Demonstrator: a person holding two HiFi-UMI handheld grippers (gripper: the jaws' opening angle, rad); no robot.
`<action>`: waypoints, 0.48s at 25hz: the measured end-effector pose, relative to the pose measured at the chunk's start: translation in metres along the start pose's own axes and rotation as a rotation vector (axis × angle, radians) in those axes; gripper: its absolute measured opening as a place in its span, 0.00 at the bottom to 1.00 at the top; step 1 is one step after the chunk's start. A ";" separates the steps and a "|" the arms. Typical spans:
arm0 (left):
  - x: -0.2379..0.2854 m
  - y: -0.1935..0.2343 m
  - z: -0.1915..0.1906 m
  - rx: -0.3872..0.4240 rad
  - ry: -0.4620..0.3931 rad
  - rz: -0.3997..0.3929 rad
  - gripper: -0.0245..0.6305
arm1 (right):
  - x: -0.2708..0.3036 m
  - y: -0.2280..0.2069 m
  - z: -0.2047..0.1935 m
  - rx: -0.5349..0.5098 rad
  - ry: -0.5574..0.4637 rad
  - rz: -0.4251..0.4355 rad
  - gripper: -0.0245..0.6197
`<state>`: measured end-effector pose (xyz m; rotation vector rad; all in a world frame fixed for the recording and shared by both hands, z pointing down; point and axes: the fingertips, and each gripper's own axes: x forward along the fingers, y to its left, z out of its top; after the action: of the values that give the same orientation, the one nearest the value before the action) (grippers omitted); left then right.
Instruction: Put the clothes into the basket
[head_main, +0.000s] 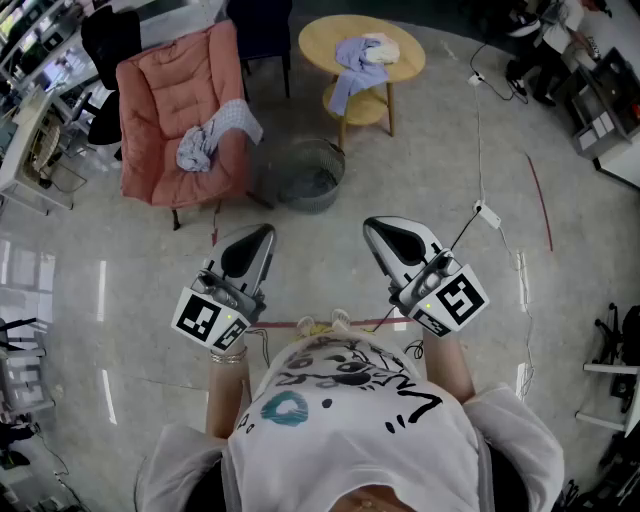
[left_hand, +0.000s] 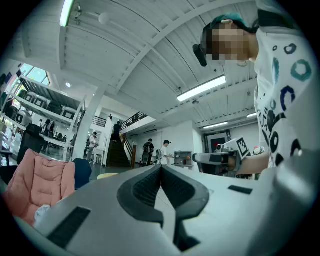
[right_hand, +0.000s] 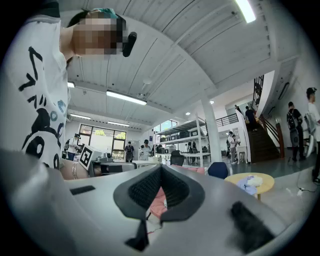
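Observation:
A grey metal basket (head_main: 306, 176) stands on the floor between the pink chair (head_main: 178, 110) and the round wooden table (head_main: 361, 48). A blue-white garment (head_main: 212, 134) lies on the chair seat. A pale blue garment (head_main: 357, 62) hangs over the table top, and in the right gripper view the same garment (right_hand: 248, 184) lies on the table (right_hand: 250, 181). My left gripper (head_main: 267, 232) and right gripper (head_main: 368, 226) are held level in front of the person, well short of the basket. Both are shut and hold nothing; the tips meet in the left gripper (left_hand: 160, 167) view and in the right gripper (right_hand: 160, 167) view.
A white power strip and cables (head_main: 486, 214) lie on the floor to the right, beside a red floor line (head_main: 540, 200). A dark chair (head_main: 262, 30) stands behind the pink one. Desks and shelves (head_main: 30, 120) line the left edge. People stand far off (left_hand: 148, 151).

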<state>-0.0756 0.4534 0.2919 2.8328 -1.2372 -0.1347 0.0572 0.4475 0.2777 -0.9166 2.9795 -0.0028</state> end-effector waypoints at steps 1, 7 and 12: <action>0.000 0.001 0.001 0.000 0.000 0.002 0.06 | 0.001 0.000 0.001 0.000 0.000 0.001 0.08; -0.006 -0.002 0.004 0.002 -0.001 0.009 0.06 | 0.002 0.006 0.003 -0.006 -0.001 0.014 0.08; -0.006 -0.004 0.003 -0.002 0.004 0.023 0.06 | 0.001 0.007 0.004 -0.006 0.000 0.032 0.08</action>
<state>-0.0771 0.4609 0.2887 2.8140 -1.2676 -0.1288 0.0527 0.4527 0.2739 -0.8699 2.9951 0.0060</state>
